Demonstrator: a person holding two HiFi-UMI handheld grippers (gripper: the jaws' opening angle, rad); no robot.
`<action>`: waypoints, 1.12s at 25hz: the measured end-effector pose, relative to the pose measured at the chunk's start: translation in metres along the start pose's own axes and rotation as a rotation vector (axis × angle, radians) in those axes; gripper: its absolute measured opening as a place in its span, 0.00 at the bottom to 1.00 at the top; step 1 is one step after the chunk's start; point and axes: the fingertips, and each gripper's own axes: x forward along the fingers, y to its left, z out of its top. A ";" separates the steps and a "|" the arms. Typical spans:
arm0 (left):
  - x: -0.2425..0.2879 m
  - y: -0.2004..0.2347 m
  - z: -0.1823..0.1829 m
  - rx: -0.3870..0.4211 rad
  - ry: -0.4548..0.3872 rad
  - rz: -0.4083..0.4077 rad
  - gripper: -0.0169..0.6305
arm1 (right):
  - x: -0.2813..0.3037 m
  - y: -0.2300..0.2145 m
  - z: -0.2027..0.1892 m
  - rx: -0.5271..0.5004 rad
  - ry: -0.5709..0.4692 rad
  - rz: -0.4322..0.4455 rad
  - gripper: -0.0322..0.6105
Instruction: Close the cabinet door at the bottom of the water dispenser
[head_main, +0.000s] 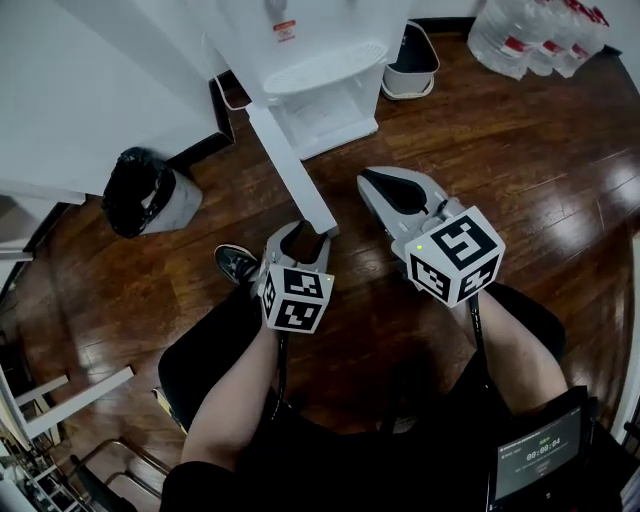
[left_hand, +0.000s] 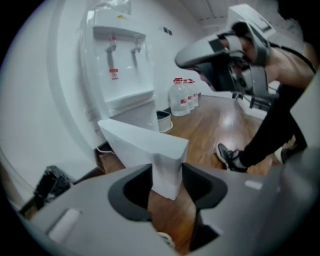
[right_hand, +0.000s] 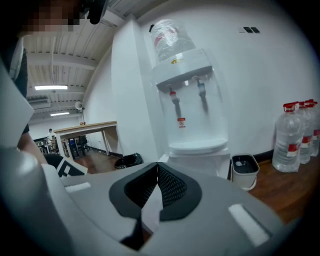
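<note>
The white water dispenser (head_main: 320, 60) stands against the far wall, its bottom cabinet open. Its white cabinet door (head_main: 290, 165) swings out toward me across the wood floor. My left gripper (head_main: 305, 240) is shut on the door's free edge. In the left gripper view the door (left_hand: 140, 142) sits pinched between the dark pads (left_hand: 136, 192), with the dispenser (left_hand: 120, 75) behind it. My right gripper (head_main: 385, 185) hovers to the right of the door, shut and holding nothing. In the right gripper view the right gripper (right_hand: 158, 182) points at the dispenser (right_hand: 192, 100).
A black bag-lined bin (head_main: 140, 190) stands left of the dispenser, by a white wall. A small white bin (head_main: 412, 60) and several large water bottles (head_main: 535, 35) are to the right. My shoe (head_main: 238, 262) rests just left of the door's edge.
</note>
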 end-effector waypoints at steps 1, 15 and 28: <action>0.007 -0.002 0.006 -0.045 0.005 -0.018 0.34 | -0.004 -0.011 -0.006 0.016 0.016 -0.017 0.06; 0.070 -0.038 0.077 -0.101 0.018 -0.061 0.38 | -0.043 -0.101 -0.086 0.273 0.180 -0.208 0.08; 0.098 -0.019 0.129 -0.150 -0.057 -0.096 0.32 | -0.002 -0.117 -0.189 0.055 0.493 -0.238 0.45</action>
